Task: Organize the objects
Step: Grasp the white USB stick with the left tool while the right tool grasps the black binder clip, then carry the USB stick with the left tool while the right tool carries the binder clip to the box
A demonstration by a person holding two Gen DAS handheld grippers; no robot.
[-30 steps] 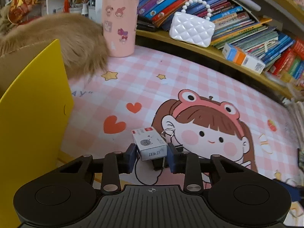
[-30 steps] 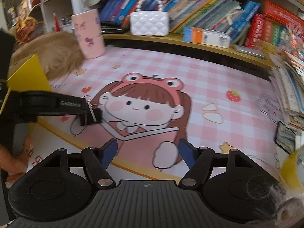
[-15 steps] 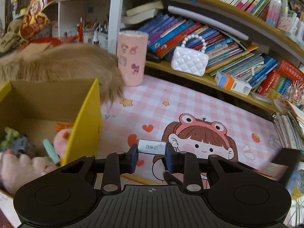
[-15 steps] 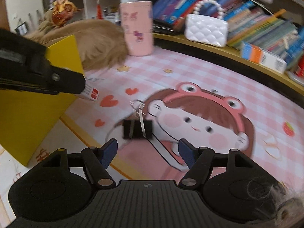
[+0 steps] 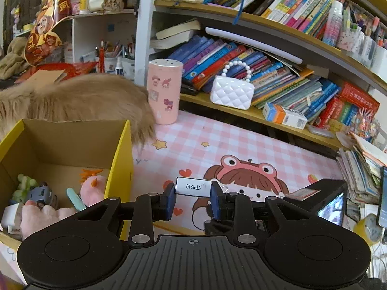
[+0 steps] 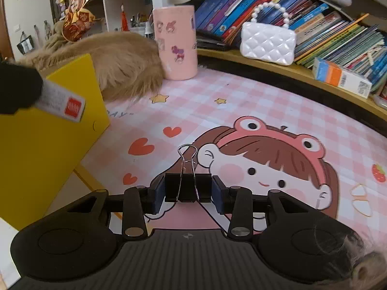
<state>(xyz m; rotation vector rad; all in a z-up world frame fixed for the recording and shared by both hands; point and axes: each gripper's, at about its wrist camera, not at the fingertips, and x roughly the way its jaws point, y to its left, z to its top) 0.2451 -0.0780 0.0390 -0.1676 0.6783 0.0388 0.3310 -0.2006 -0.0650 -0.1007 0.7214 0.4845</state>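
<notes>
Fingers of the left gripper [image 5: 193, 199] are clenched on a small staple box [image 5: 193, 186], gripped across its ends and held in the air. Fingers of the right gripper [image 6: 185, 194] bracket a black binder clip [image 6: 186, 188] with pads touching both ends; the clip lies on the pink desk mat [image 6: 254, 101], and whether full pressure is applied cannot be confirmed.

Changes since one second ago:
- The staple box has left the mat and now sits raised beside the yellow cardboard box [image 5: 119, 159], near its right wall. The left wrist view now looks down into the open box, where plush toys [image 5: 46, 213] already lie.
- The right gripper, wide open half a second ago, has advanced and narrowed around the binder clip.

Assessment: both loose items are now under control, so the likely next step is depositing the staple box in the cardboard box, then the clip.

Surroundings:
- A tan furry mass [image 5: 79, 99] lies behind the cardboard box.
- A pink cup [image 5: 164, 91] stands at the mat's far edge.
- A white quilted purse [image 5: 231, 93] rests on the bookshelf [image 5: 241, 110].

Obstructions: the right wall of the cardboard box stands between the staple box and the interior, so clearance over that rim is required. The toys leave limited free floor inside.
</notes>
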